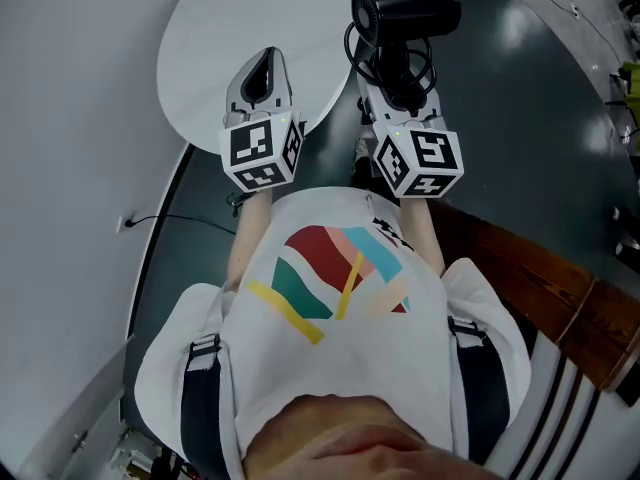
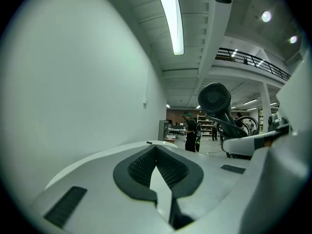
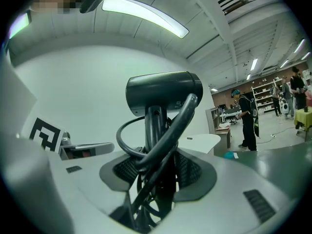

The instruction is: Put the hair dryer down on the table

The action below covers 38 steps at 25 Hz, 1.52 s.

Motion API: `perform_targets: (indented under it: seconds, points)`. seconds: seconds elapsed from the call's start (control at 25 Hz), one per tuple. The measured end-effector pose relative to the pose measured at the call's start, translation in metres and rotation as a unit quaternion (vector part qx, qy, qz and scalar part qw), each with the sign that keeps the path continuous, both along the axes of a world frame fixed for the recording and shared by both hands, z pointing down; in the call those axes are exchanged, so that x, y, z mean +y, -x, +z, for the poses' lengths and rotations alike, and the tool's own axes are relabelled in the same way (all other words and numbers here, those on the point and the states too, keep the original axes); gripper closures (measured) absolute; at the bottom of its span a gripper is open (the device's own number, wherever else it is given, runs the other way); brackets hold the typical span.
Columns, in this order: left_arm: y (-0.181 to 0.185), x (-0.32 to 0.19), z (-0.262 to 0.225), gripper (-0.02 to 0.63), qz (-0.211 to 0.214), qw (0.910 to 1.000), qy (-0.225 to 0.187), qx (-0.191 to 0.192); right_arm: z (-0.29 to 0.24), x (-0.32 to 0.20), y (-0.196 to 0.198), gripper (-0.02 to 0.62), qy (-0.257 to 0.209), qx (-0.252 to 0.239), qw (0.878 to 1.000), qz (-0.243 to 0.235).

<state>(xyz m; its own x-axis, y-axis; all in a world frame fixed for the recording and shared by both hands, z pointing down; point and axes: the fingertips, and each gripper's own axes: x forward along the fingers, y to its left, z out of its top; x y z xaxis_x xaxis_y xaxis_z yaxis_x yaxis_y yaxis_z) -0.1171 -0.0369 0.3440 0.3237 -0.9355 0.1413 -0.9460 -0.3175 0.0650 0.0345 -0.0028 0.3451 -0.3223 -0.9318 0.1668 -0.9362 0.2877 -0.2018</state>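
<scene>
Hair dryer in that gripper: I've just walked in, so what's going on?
A person holds a gripper in each hand. The right gripper is shut on the handle of a black hair dryer, its cord bunched alongside, held up beside the round white table. The left gripper, shut and empty, is over the table. The hair dryer isn't down yet.

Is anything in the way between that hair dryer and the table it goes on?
Nothing visible. The table is bare; the left gripper hangs over its near edge, left of the hair dryer.
</scene>
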Motion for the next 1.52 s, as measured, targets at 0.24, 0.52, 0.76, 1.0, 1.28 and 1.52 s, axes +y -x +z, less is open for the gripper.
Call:
perform_targets:
  seconds: [0.24,0.52,0.76,1.0,1.28,1.52]
  points:
    - [-0.046,-0.059,-0.009,0.591,-0.009,1.0000,0.000,0.001,-0.002,-0.065,-0.044,0.388,0.011,-0.004,1.000,-0.012]
    - [-0.101,-0.144,-0.021,0.591,-0.028,0.9996,0.003,-0.003,-0.013,-0.151,-0.095,0.388,0.011,-0.001,0.999,-0.036]
    - [-0.120,-0.171,-0.015,0.591,-0.052,0.9986,0.003,-0.008,-0.002,-0.183,-0.115,0.388,0.019,0.001,0.998,-0.067]
    - [-0.113,-0.168,-0.010,0.591,-0.069,0.9975,0.008,-0.011,0.000,-0.187,-0.116,0.388,0.010,-0.007,0.997,-0.072]
    - [-0.117,-0.171,-0.017,0.591,-0.073,0.9971,-0.011,-0.015,0.001,-0.187,-0.115,0.388,0.004,0.006,0.997,-0.077]
    - [-0.128,-0.166,-0.020,0.591,-0.064,0.9975,-0.025,-0.019,-0.004,-0.187,-0.115,0.388,-0.005,0.005,0.997,-0.079]
